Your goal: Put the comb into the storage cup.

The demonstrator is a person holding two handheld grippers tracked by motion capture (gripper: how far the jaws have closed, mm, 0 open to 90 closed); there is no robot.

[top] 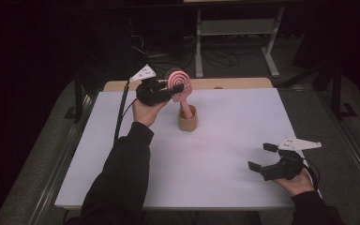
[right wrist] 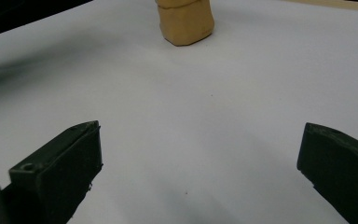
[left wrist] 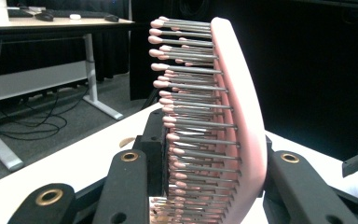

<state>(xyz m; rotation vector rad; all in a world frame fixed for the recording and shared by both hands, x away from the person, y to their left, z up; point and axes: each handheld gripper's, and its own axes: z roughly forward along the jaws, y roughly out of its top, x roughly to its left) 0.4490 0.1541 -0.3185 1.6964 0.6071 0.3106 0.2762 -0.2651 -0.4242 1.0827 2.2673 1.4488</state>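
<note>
In the upper middle-left of the high view, the left claw (top: 177,89) is clenched on the head of a pink plastic hairbrush with grey, pink-tipped bristles (top: 178,80). The brush stands upright with its handle down inside a small tan, round cup-shaped holder (top: 187,119) that sits on the white counter (top: 215,159), a little above the frame's centre. In the left gripper view the brush head (left wrist: 242,116) is pinched between the two black jaws, bristles facing the frame's left. The step in hand looks like seating the brush in the holder, and it seems nearly done. The next move calls for letting the handle settle to the bottom, then easing the jaws apart without tipping the holder. At lower right, the right claw (top: 262,157) is released, jaws spread wide over bare counter, with the tan holder (right wrist: 185,21) at the top of its own view.
</note>
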